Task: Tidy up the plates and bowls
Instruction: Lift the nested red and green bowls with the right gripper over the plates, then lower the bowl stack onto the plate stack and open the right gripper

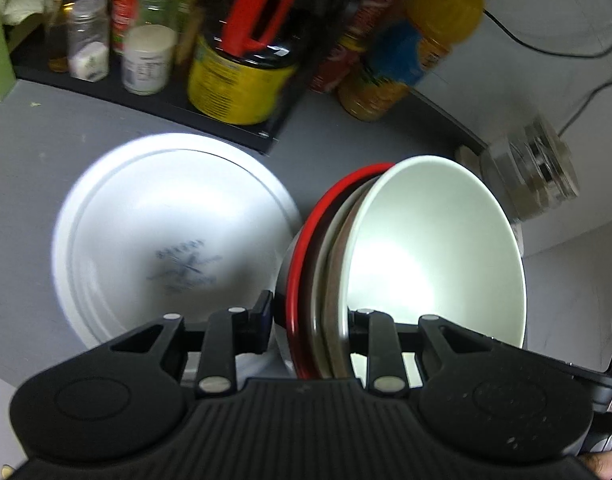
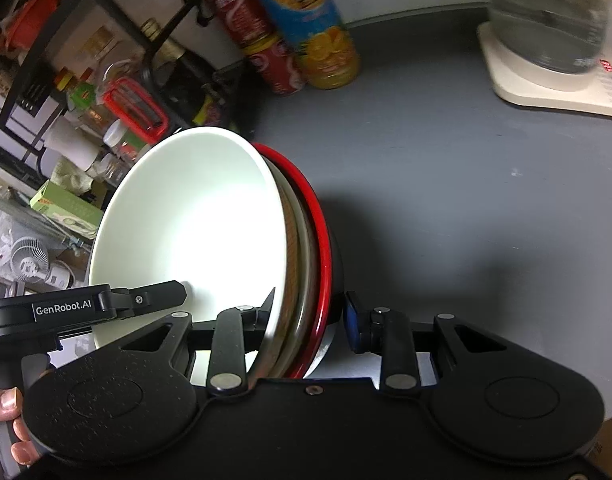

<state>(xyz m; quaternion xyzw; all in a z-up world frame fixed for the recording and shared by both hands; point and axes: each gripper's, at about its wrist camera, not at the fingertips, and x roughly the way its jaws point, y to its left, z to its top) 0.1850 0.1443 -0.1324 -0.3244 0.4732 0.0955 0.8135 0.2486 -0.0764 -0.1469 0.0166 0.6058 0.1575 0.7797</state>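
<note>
A nested stack of bowls (image 1: pixel 434 248) hangs tilted above the grey counter (image 1: pixel 34 152): a white bowl innermost, a brown-and-cream one around it, and a black bowl with a red rim (image 1: pixel 294 264) outermost. My left gripper (image 1: pixel 310 320) is shut on the stack's near rims. From the opposite side, my right gripper (image 2: pixel 310 316) is shut on the same stack of bowls (image 2: pixel 194 220), one finger inside the white bowl and a blue pad (image 2: pixel 352 320) on the black outer wall. A left gripper finger (image 2: pixel 154 296) shows inside the white bowl. A white plate (image 1: pixel 170 240) lies on the counter, left of the stack.
A black rack (image 1: pixel 210 120) at the back holds spice jars (image 1: pixel 148 60) and a dark bottle with a red handle (image 1: pixel 242 60). Beside it stand an orange juice bottle (image 2: pixel 314 28) and red cans (image 2: pixel 266 48). A glass kettle (image 2: pixel 554 20) sits on a cream base at the right. A hand (image 2: pixel 10 420) grips the left handle.
</note>
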